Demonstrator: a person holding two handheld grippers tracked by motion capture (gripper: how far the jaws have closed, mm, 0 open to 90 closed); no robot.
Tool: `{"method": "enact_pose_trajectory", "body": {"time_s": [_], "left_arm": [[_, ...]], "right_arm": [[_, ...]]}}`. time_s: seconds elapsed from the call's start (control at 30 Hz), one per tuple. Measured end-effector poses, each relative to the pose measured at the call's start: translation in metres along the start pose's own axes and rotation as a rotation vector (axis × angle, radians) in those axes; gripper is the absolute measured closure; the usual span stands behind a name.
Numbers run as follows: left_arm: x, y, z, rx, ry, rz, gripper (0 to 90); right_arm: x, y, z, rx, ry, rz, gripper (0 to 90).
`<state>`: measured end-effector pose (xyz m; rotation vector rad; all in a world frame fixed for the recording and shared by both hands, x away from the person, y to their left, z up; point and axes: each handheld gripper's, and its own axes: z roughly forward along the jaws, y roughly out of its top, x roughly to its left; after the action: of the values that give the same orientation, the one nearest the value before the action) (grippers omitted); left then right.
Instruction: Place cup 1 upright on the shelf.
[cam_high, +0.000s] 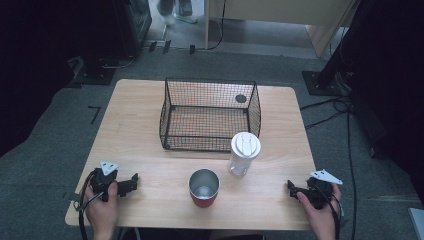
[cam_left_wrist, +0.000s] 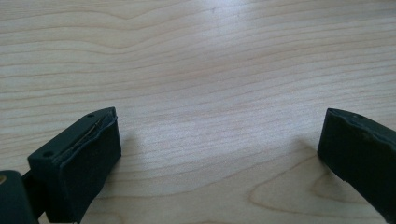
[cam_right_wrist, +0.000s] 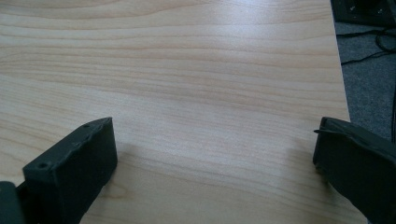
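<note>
Stock at this moment, as I read it from my station: one wooden table (cam_high: 150, 150); one wire basket (cam_high: 210, 116), empty, far centre; one clear bottle (cam_high: 244, 154) with white lid, upright just near of the basket's right corner; one metal cup (cam_high: 204, 188) with a red lower body, upright, mouth open upward, near centre, close to the bottle on its left and near side but apart from it. Left claw (cam_high: 133, 182), near left, lies low over the table with its jaws spread and nothing between them; its own view gives bare wood. Right claw (cam_high: 291, 187), near right, likewise spread wide and empty over bare wood by the table's right edge. Both items nearest my claws stand with the long axis vertical, the bottle's lid up and the cup's rim up. Risks, in my judgement: the bottle is tall and narrow, so a sideways brush from the right claw could topple it toward the cup; a pinch high on the cup's smooth wall could slip or tip it.
</note>
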<state>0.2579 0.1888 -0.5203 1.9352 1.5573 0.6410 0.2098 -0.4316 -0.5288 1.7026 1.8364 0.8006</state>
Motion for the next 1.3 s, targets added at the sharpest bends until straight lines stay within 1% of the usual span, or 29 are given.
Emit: {"method": "enact_pose_trajectory", "body": {"time_s": [0.1, 0.17, 0.23, 0.37, 0.4, 0.47, 0.5, 0.53, 0.57, 0.6, 0.63, 0.67, 0.73, 0.77, 0.83, 0.9, 1.0, 1.03, 1.07, 1.1, 1.13, 1.17, 1.2, 1.23, 1.27, 1.3], "left_arm": [[0.000, 0.000, 0.000, 0.000, 0.000, 0.000, 0.0], [0.000, 0.000, 0.000, 0.000, 0.000, 0.000, 0.0], [0.000, 0.000, 0.000, 0.000, 0.000, -0.001, 0.0], [0.000, 0.000, 0.000, 0.000, 0.000, 0.000, 0.0], [0.000, 0.000, 0.000, 0.000, 0.000, 0.000, 0.0], [0.000, 0.000, 0.000, 0.000, 0.000, 0.000, 0.0], [0.000, 0.000, 0.000, 0.000, 0.000, 0.000, 0.0], [0.000, 0.000, 0.000, 0.000, 0.000, 0.000, 0.0], [0.000, 0.000, 0.000, 0.000, 0.000, 0.000, 0.0], [0.000, 0.000, 0.000, 0.000, 0.000, 0.000, 0.0], [0.000, 0.000, 0.000, 0.000, 0.000, 0.000, 0.0], [0.000, 0.000, 0.000, 0.000, 0.000, 0.000, 0.0], [0.000, 0.000, 0.000, 0.000, 0.000, -0.001, 0.0], [0.000, 0.000, 0.000, 0.000, 0.000, -0.001, 0.0], [0.000, 0.000, 0.000, 0.000, 0.000, -0.001, 0.0], [0.000, 0.000, 0.000, 0.000, 0.000, 0.000, 0.0], [0.000, 0.000, 0.000, 0.000, 0.000, 0.000, 0.0], [0.000, 0.000, 0.000, 0.000, 0.000, 0.000, 0.0], [0.000, 0.000, 0.000, 0.000, 0.000, 0.000, 0.0], [0.000, 0.000, 0.000, 0.000, 0.000, 0.000, 0.0], [0.000, 0.000, 0.000, 0.000, -0.001, -0.001, 0.0], [0.000, 0.000, 0.000, 0.000, 0.000, -0.001, 0.0], [0.000, 0.000, 0.000, 0.000, 0.000, 0.000, 0.0], [0.000, 0.000, 0.000, 0.000, 0.000, 0.000, 0.0], [0.000, 0.000, 0.000, 0.000, 0.000, 0.000, 0.0], [0.000, 0.000, 0.000, 0.000, 0.000, 0.000, 0.0]], "right_arm": [[0.002, -0.002, -0.002, -0.001, 0.004, -0.003, 0.0], [0.003, -0.003, -0.003, -0.002, 0.001, 0.004, 0.0], [0.006, -0.004, -0.006, 0.001, 0.032, 0.002, 0.0], [0.009, -0.004, -0.008, 0.002, 0.035, -0.010, 0.0], [0.013, -0.003, -0.010, -0.009, 0.041, -0.018, 0.2], [0.018, -0.002, -0.013, -0.033, 0.053, -0.020, 0.7], [0.020, -0.002, -0.014, -0.048, 0.050, -0.019, 0.7], [0.020, -0.002, -0.014, -0.048, 0.050, -0.019, 0.7], [0.025, -0.001, -0.017, -0.063, 0.057, -0.019, 0.7], [0.028, -0.001, -0.017, -0.073, 0.067, -0.018, 0.7], [0.028, -0.001, -0.017, -0.073, 0.067, -0.018, 0.7], [0.030, 0.000, -0.019, -0.082, 0.081, -0.011, 0.7], [0.035, 0.002, -0.020, -0.098, 0.094, -0.015, 0.7], [0.039, 0.003, -0.021, -0.104, 0.092, -0.019, 0.7], [0.043, 0.005, -0.021, -0.101, 0.106, -0.026, 0.7], [0.052, 0.012, -0.022, -0.098, 0.133, -0.046, 0.7], [0.062, 0.018, -0.023, -0.099, 0.150, -0.065, 0.7], [0.062, 0.018, -0.023, -0.099, 0.150, -0.065, 0.7], [0.071, 0.021, -0.024, -0.103, 0.164, -0.080, 0.7], [0.075, 0.022, -0.024, -0.103, 0.169, -0.086, 0.7], [0.075, 0.022, -0.024, -0.103, 0.169, -0.086, 0.7], [0.085, 0.023, -0.024, -0.103, 0.183, -0.108, 0.7], [0.085, 0.023, -0.024, -0.103, 0.183, -0.108, 0.7], [0.088, 0.024, -0.024, -0.104, 0.189, -0.115, 0.7], [0.095, 0.025, -0.025, -0.102, 0.202, -0.134, 0.7], [0.095, 0.025, -0.025, -0.102, 0.202, -0.134, 0.7]]}}
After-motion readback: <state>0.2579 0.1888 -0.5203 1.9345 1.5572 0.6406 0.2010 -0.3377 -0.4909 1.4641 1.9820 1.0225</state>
